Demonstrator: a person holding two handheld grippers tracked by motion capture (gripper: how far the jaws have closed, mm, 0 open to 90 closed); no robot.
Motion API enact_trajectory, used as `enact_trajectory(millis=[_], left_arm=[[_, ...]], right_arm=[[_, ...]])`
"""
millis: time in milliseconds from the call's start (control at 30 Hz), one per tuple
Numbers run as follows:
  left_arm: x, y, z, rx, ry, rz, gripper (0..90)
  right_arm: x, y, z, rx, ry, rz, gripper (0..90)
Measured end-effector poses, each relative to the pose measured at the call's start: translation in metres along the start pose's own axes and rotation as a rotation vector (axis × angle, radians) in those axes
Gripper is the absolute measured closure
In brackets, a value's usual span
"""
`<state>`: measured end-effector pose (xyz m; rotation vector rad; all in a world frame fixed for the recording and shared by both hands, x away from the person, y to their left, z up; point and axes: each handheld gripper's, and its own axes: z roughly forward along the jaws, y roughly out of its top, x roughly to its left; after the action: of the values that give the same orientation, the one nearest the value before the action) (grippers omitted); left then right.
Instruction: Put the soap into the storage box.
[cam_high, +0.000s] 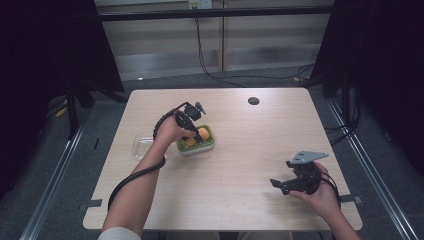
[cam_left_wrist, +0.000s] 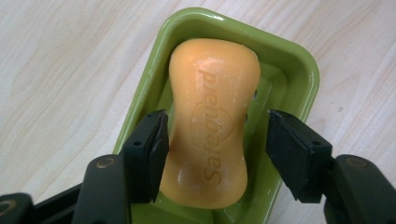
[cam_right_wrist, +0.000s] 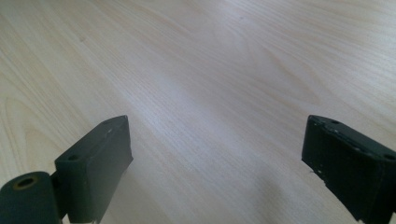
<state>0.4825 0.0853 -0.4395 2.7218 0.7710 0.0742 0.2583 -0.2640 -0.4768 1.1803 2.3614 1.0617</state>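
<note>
An orange bar of soap (cam_left_wrist: 212, 107) with embossed lettering lies in a green soap dish (cam_left_wrist: 299, 70) on the pale wooden table. My left gripper (cam_left_wrist: 217, 130) reaches down into the dish, its jaws on either side of the bar's waist. The left pad sits right beside the soap and a gap shows at the right pad, so the jaws stand open around it. In the high view the dish (cam_high: 210, 145) lies left of the table's middle, under the left gripper (cam_high: 192, 131). My right gripper (cam_high: 277, 185) hovers near the front right corner, open over bare wood (cam_right_wrist: 217, 140).
A clear plastic lid or tray (cam_high: 141, 146) lies just left of the dish, partly under the left forearm. A small black disc (cam_high: 253, 100) sits near the table's far edge. Black cables trail from both grippers.
</note>
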Motion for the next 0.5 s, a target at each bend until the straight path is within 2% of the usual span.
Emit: enact_trajectory(millis=[33,200,267,333,367,500], left_arm=[[0.001,0.000,-0.002,0.003,-0.002,0.012,37.7],[0.001,0.000,-0.007,0.006,-0.028,-0.002,30.5],[-0.001,-0.001,-0.007,-0.016,-0.022,-0.024,27.5],[-0.001,-0.002,-0.010,-0.006,-0.028,-0.014,25.6],[-0.003,-0.003,-0.009,-0.019,-0.022,-0.032,24.8],[-0.004,-0.005,-0.012,-0.016,-0.029,-0.030,21.7]], right_arm=[[0.000,0.000,0.000,0.004,-0.001,0.001,7.9],[0.000,0.000,0.001,0.002,0.002,0.000,7.9],[0.000,0.000,0.001,0.003,0.002,0.001,7.9],[0.000,0.000,0.002,0.004,0.000,-0.001,7.9],[0.000,0.001,0.002,0.004,0.002,-0.001,7.9],[0.001,0.001,0.003,0.002,0.004,-0.003,7.9]])
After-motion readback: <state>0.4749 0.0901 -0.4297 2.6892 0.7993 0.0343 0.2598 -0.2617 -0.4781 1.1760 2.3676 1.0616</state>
